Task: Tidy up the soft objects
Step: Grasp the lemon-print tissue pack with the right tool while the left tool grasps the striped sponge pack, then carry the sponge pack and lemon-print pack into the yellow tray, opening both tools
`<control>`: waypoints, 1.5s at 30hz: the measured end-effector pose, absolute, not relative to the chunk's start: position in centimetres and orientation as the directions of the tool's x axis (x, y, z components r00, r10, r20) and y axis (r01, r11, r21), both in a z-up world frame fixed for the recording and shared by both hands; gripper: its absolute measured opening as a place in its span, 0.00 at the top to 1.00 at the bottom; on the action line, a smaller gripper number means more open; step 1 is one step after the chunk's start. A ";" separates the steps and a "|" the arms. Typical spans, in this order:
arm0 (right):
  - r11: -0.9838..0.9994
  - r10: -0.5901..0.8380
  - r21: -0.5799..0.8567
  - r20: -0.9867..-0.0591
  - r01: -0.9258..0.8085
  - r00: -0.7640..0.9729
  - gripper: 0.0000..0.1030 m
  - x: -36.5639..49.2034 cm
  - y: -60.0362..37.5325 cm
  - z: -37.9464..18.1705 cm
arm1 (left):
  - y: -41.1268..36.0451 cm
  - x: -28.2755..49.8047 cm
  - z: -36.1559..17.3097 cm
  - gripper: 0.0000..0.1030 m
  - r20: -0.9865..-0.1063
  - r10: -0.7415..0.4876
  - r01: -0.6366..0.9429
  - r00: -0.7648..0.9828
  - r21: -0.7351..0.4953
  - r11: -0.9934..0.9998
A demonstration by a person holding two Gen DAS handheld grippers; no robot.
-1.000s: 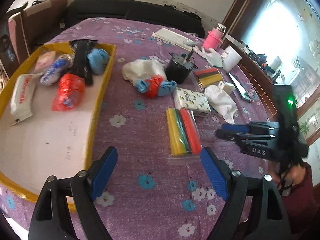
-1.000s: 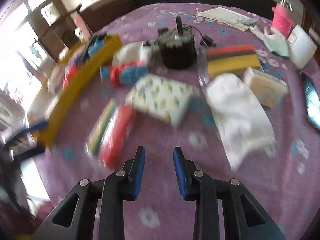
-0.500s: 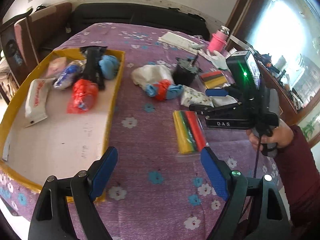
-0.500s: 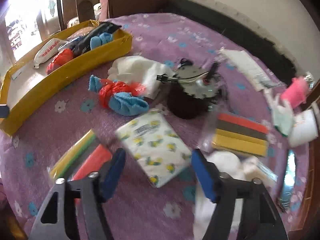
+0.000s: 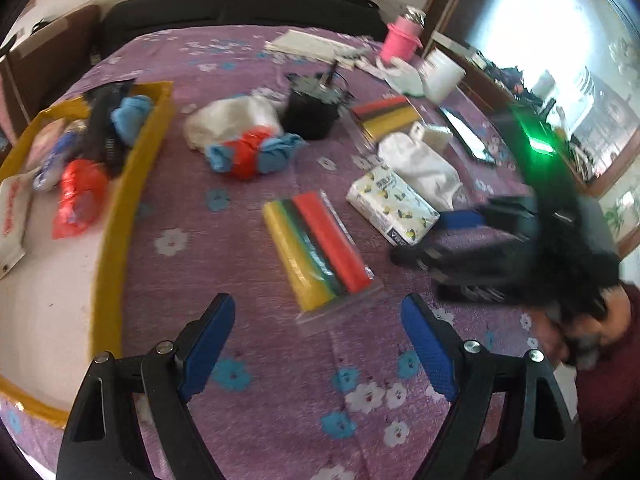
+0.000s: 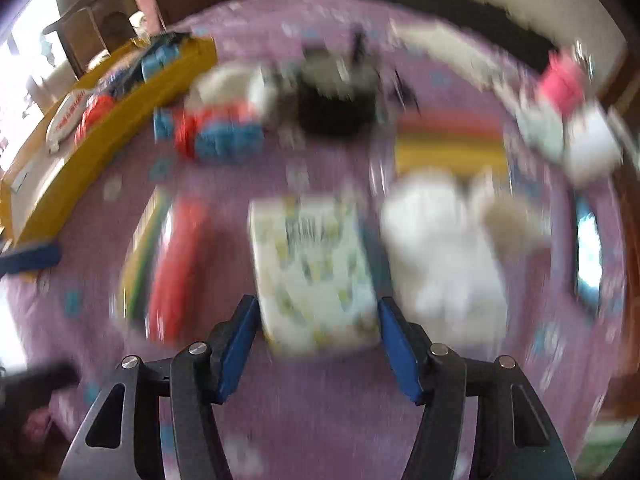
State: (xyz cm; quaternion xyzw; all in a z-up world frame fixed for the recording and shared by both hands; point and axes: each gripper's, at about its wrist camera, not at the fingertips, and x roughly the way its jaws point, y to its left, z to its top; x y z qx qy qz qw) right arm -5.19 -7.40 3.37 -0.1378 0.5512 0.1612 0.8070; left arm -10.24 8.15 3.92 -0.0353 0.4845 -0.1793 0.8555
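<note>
**A:** Where's the tissue pack (image 6: 316,268)?

**B:** On the purple cloth (image 5: 248,360), between the strip bag (image 5: 316,252) and the white cloth (image 5: 420,164). My right gripper (image 6: 318,344) is right at its near end, jaws spread wide with one pad on each side of the pack. I can't tell if the pads touch it, since that view is badly blurred. I'd say nothing is held.

**A:** And your left?

**B:** The left gripper (image 5: 318,344) hangs above the cloth near the strip bag, jaws wide apart and empty.

**A:** So which step is this?

**B:** The reach for the pack, as I judge it. The yellow tray (image 5: 132,184) to the left already has a red bag (image 5: 78,200), a blue sock (image 5: 130,114) and other soft things in it. The sock bundle (image 5: 252,152) is out on the cloth too.

**A:** What does the next move need?

**B:** I'd settle the right gripper so the pack sits squarely between the pads, then close gently, as it will squash. After that it needs a lift clear of the strip bag and a carry over the tray wall
</note>
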 end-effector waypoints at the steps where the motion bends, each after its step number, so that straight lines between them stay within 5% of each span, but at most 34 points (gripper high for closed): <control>1: 0.914 0.107 -0.040 -0.935 -0.403 0.337 0.32 -6.2 -8.4 3.3 | 7.7 -9.9 3.7 0.18 -0.818 -0.342 0.279 0.462 -0.232 0.932; 8: 0.933 0.118 -0.062 -0.878 -0.355 0.465 0.28 -9.3 -11.4 5.5 | 5.1 -5.5 1.9 0.22 -0.848 -0.274 0.270 0.454 -0.163 0.949; 9: 0.934 0.125 -0.061 -0.866 -0.352 0.483 0.28 -9.3 -11.5 6.0 | 4.8 -5.2 1.6 0.46 -0.852 -0.258 0.274 0.456 -0.141 0.951; 10: 0.936 0.133 -0.055 -0.860 -0.348 0.492 0.28 -9.1 -11.4 6.6 | 4.4 -5.0 1.3 0.58 -0.853 -0.223 0.277 0.471 -0.097 0.956; 18: 0.926 0.198 -0.005 -0.845 -0.378 0.497 0.27 -6.4 -8.6 6.1 | 7.8 -7.2 2.8 0.62 -0.814 -0.342 0.239 0.469 -0.256 0.937; 24: 0.923 0.120 -0.085 -0.864 -0.376 0.489 0.28 -4.0 -5.5 3.6 | 12.2 -10.0 5.9 0.62 -0.758 -0.393 0.213 0.520 -0.331 0.919; 26: 0.926 0.119 -0.074 -0.874 -0.370 0.472 0.45 -3.9 -5.5 3.1 | 14.9 -10.4 7.0 0.62 -0.752 -0.360 0.168 0.552 -0.323 0.931; 37: 0.913 0.177 -0.065 -0.825 -0.402 0.536 0.45 -6.4 -3.4 8.5 | 31.0 -7.7 7.1 0.61 -0.814 -0.024 -0.160 0.580 -0.143 0.977; 45: 0.845 0.302 0.003 -0.827 -0.534 0.474 0.45 -6.5 5.3 10.3 | 36.3 -3.7 4.2 0.59 -0.853 0.007 -0.237 0.523 -0.137 0.962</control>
